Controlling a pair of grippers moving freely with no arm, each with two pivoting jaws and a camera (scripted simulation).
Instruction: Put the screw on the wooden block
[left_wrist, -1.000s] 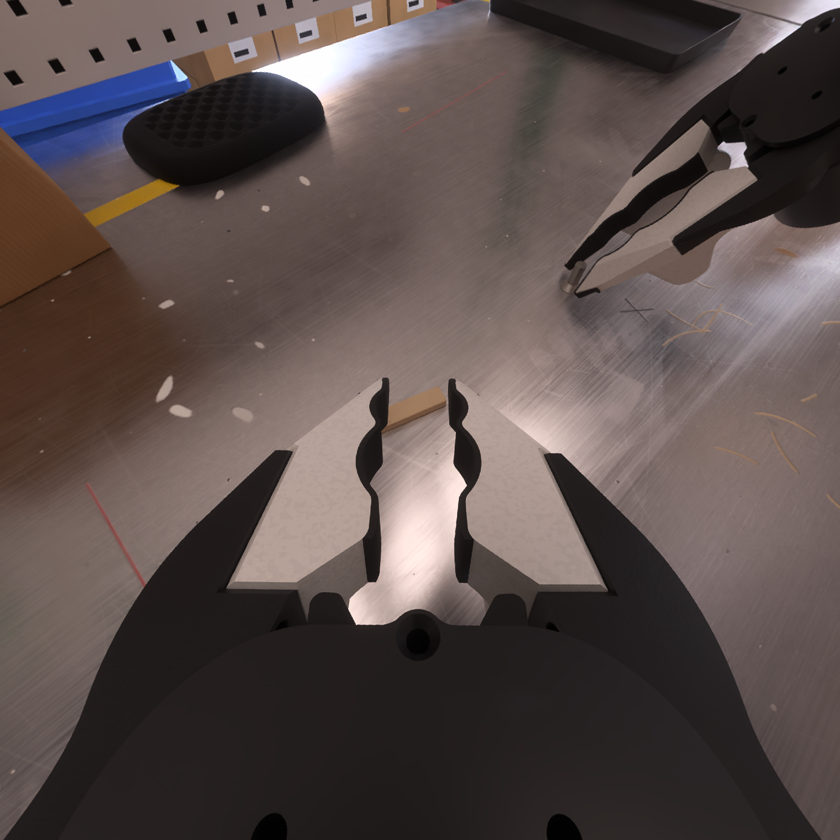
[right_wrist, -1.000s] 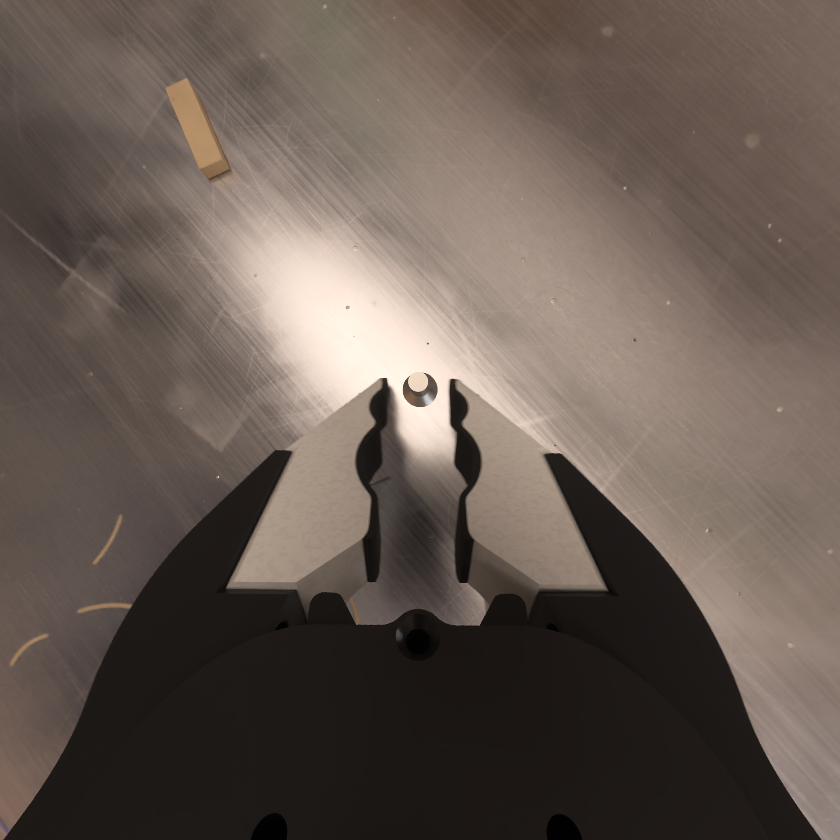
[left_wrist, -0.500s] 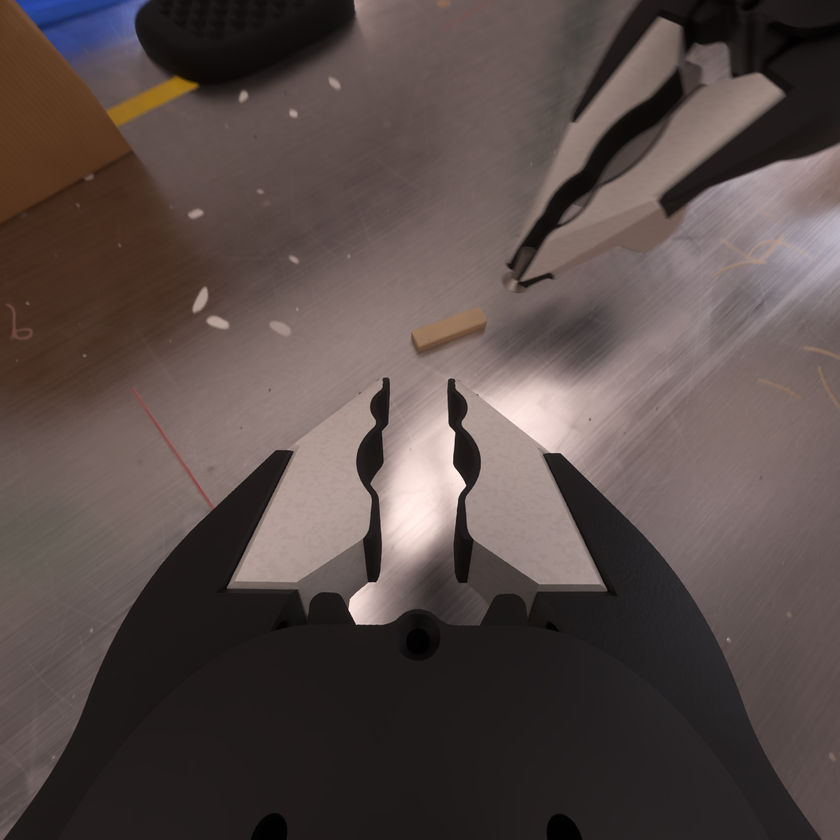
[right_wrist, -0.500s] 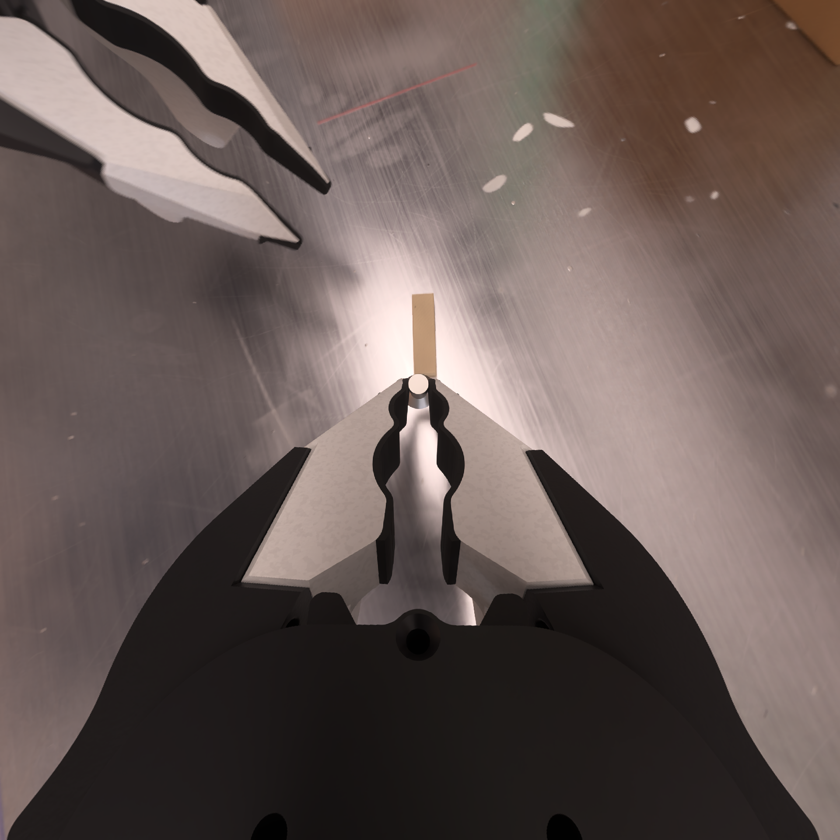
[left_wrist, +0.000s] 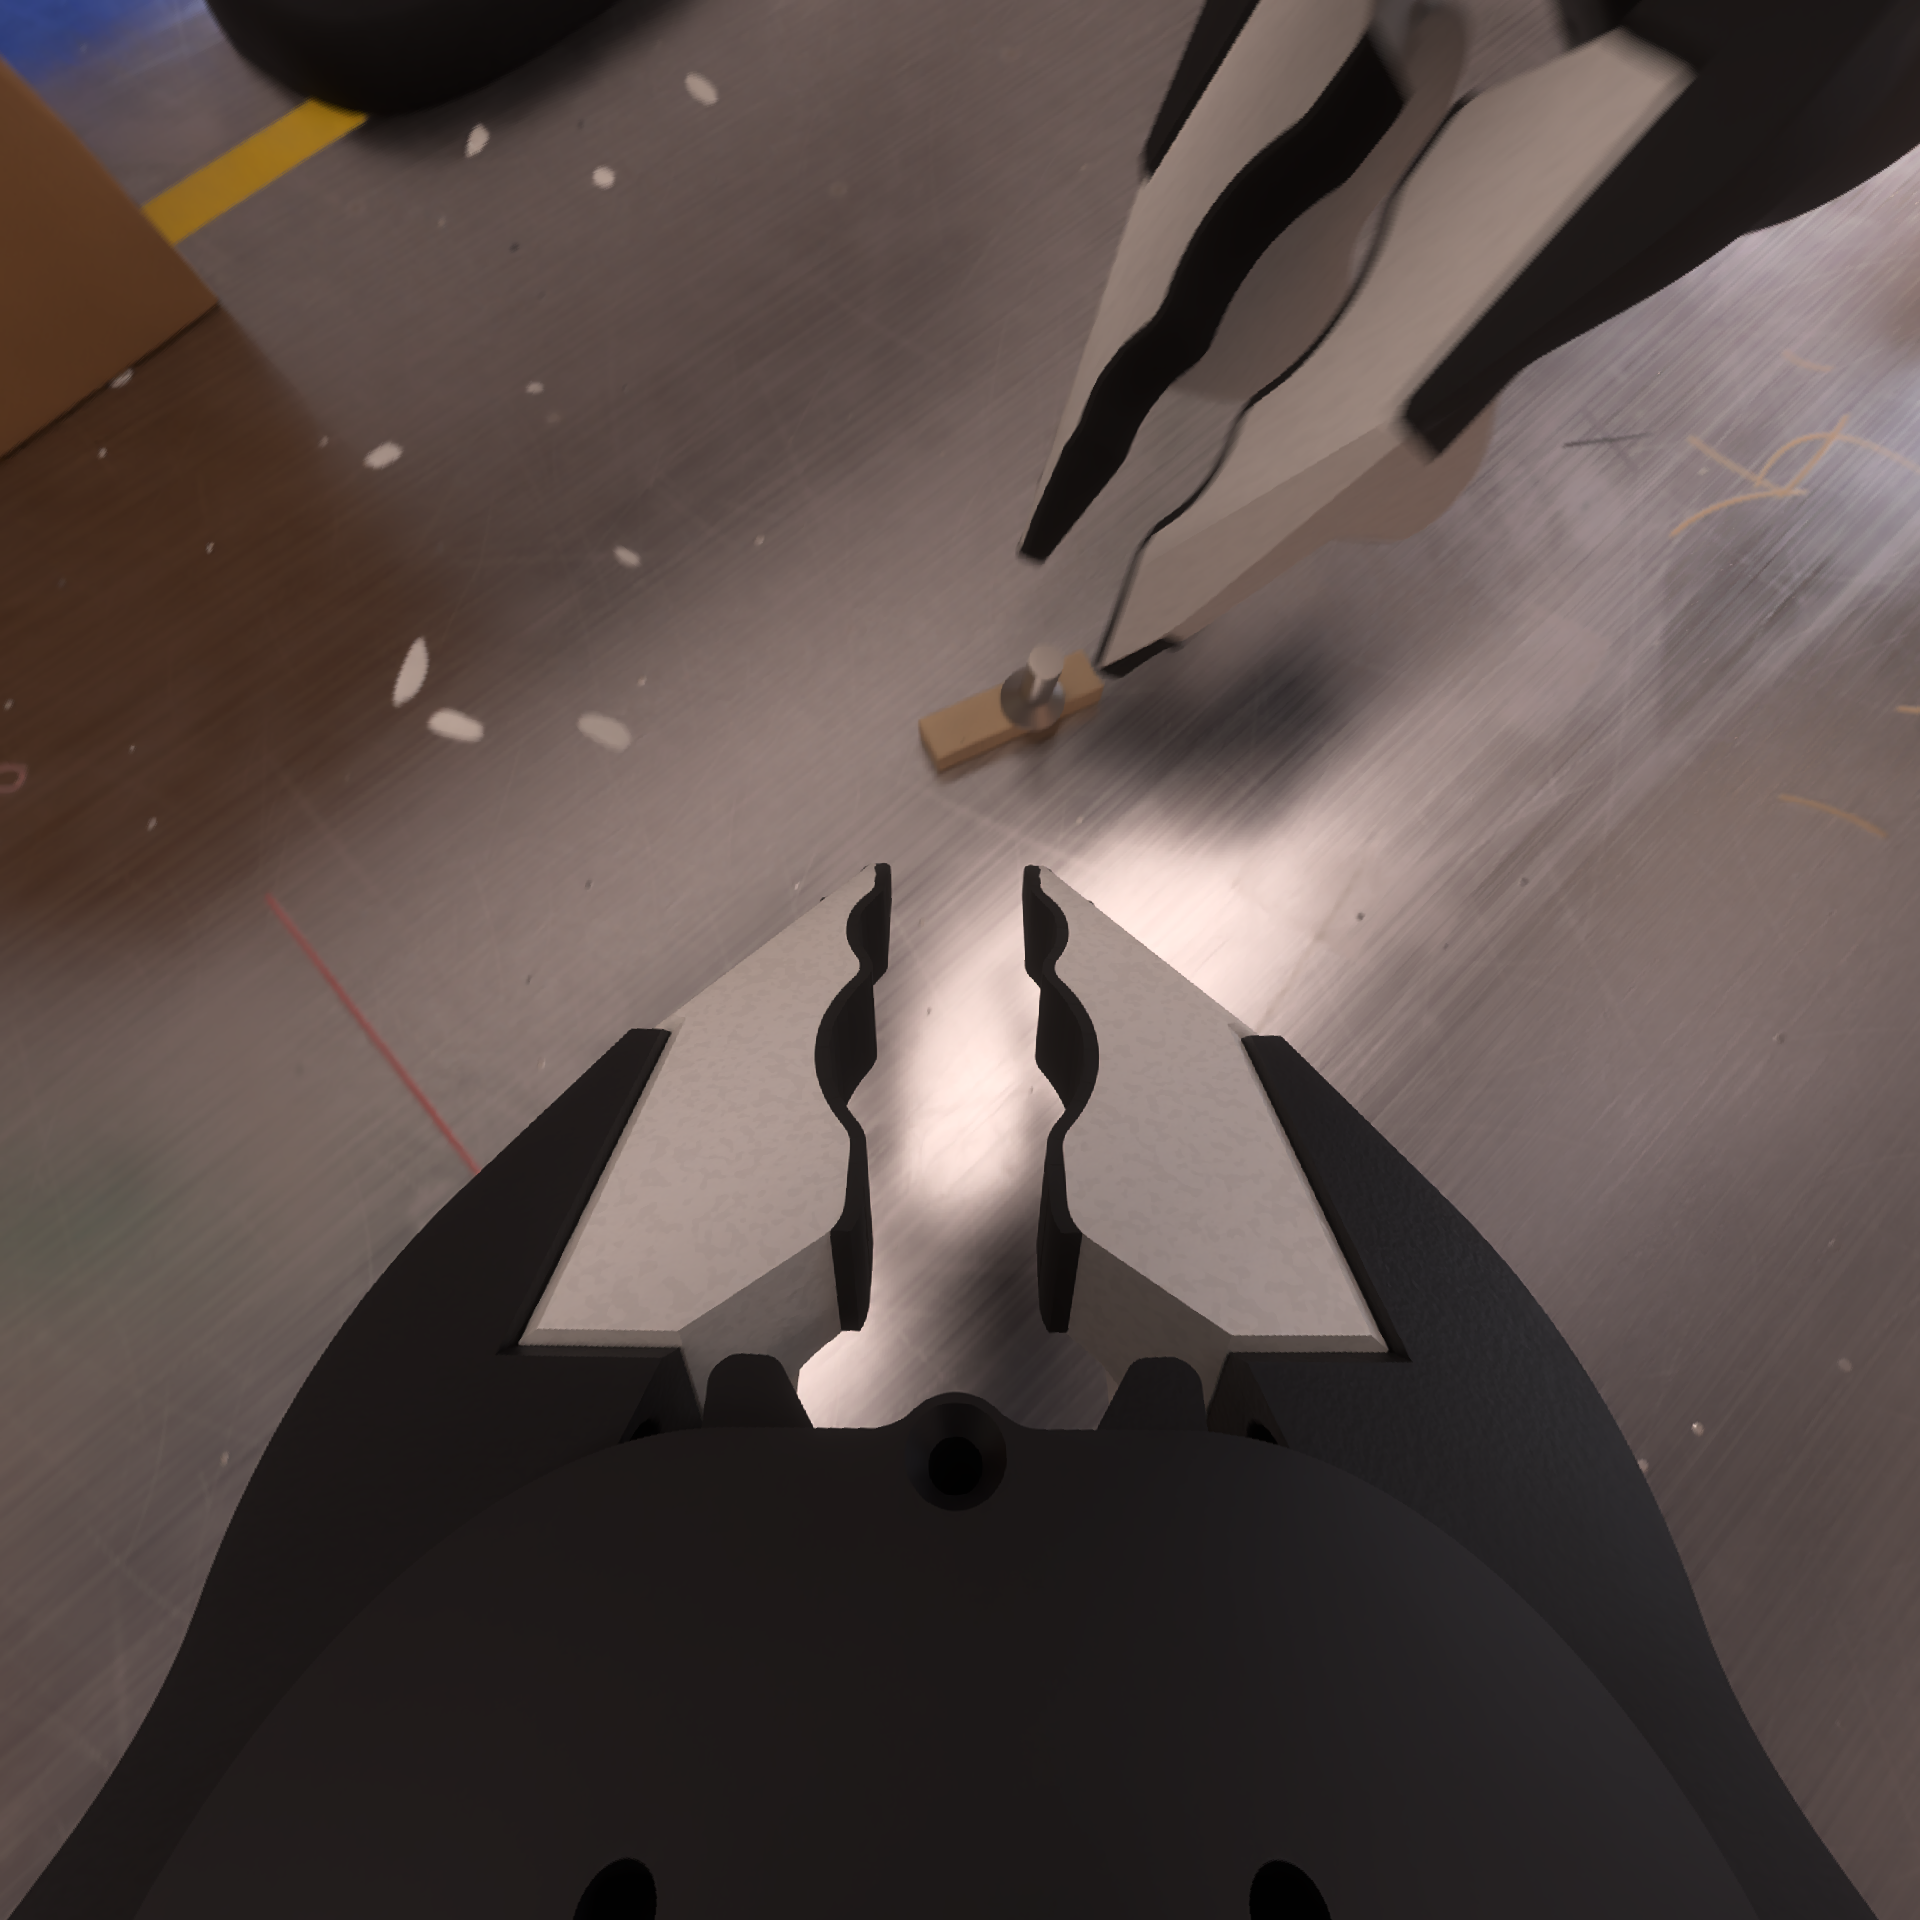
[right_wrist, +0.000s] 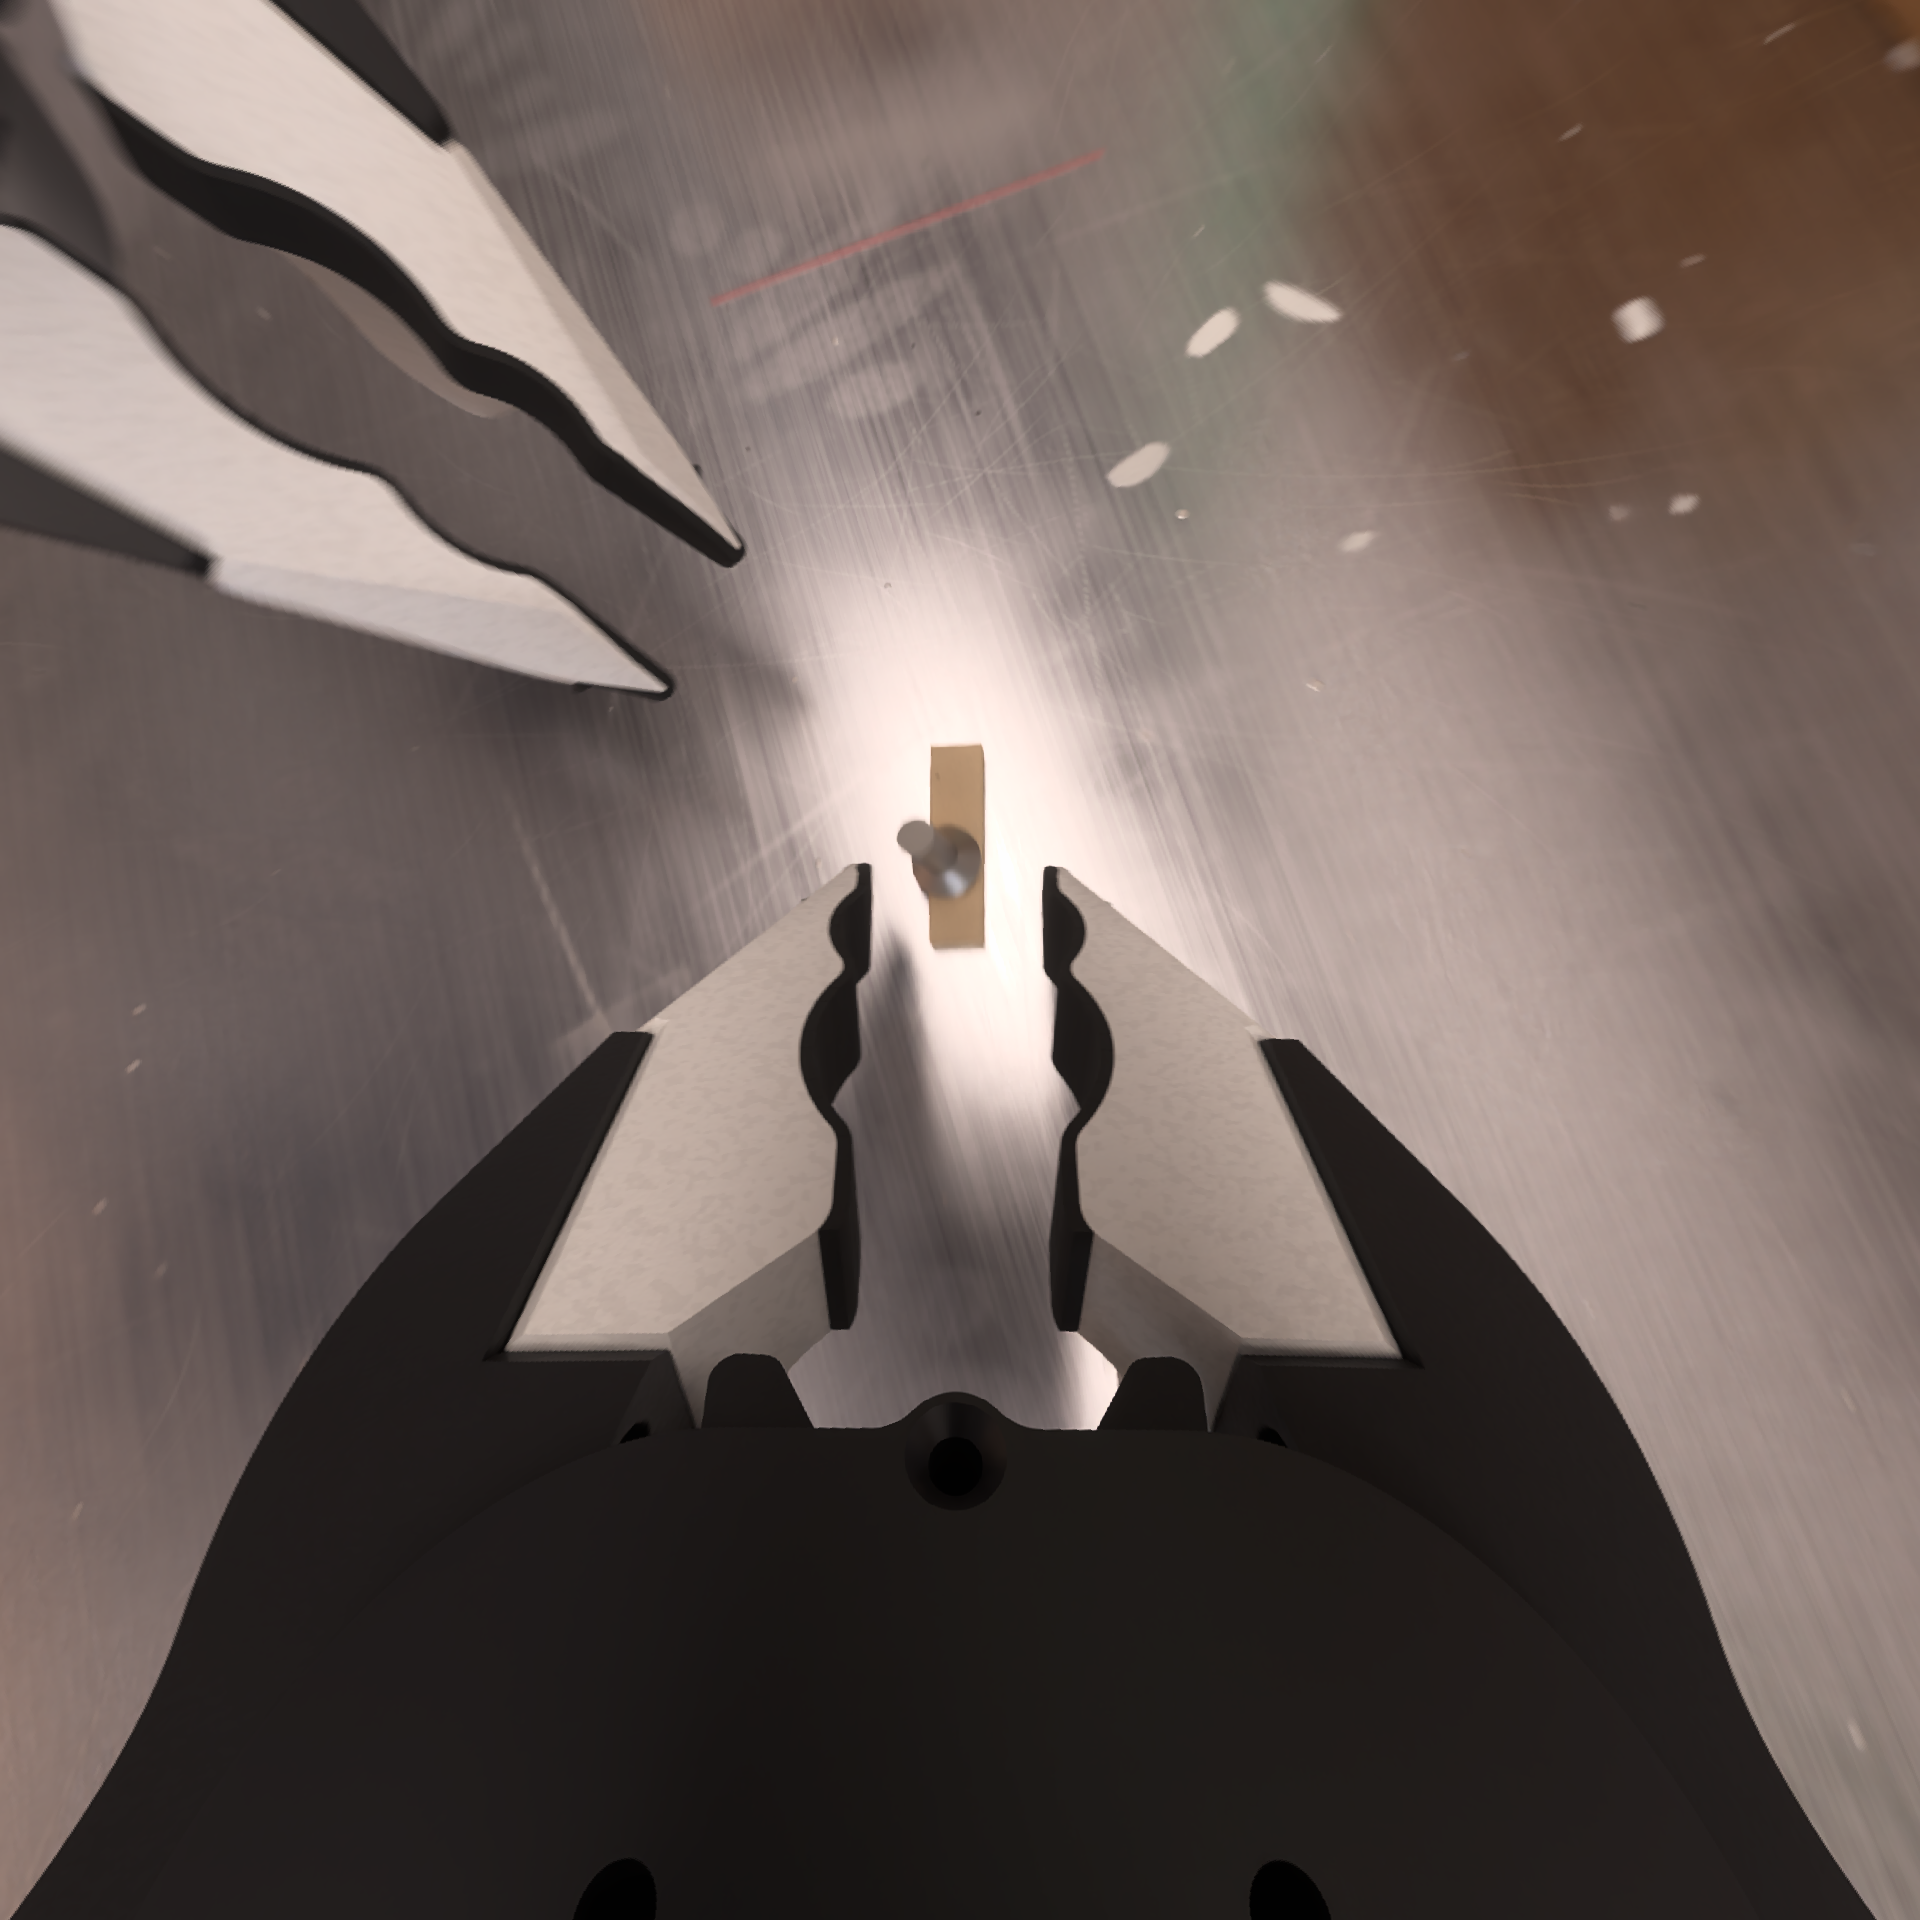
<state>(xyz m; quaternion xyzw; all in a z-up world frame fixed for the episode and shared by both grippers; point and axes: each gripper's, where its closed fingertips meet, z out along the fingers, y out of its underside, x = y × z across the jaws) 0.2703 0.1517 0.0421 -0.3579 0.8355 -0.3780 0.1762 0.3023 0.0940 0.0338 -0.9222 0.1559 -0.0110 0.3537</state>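
Observation:
A small silver screw (left_wrist: 1034, 688) rests head-down on a thin wooden block (left_wrist: 977, 725) that lies flat on the metal table. In the right wrist view the screw (right_wrist: 940, 857) sits on the block (right_wrist: 957, 800), just beyond my open right gripper (right_wrist: 956, 883), which holds nothing. In the left wrist view the right gripper (left_wrist: 1070, 603) hovers above and just right of the block, its jaws apart. My left gripper (left_wrist: 956, 883) is open and empty, a short way in front of the block. It also shows at the upper left of the right wrist view (right_wrist: 696, 613).
A brown cardboard box (left_wrist: 73, 281) stands at the left, and a black cushion (left_wrist: 395, 42) and a yellow line (left_wrist: 249, 171) lie behind it. White flecks (left_wrist: 457, 722) and wood shavings (left_wrist: 1766, 488) are scattered over the brushed metal table (left_wrist: 1455, 987).
The right gripper carried the screw over the block, opened and let it go; the screw now rests on the block. The left gripper drew back a little.

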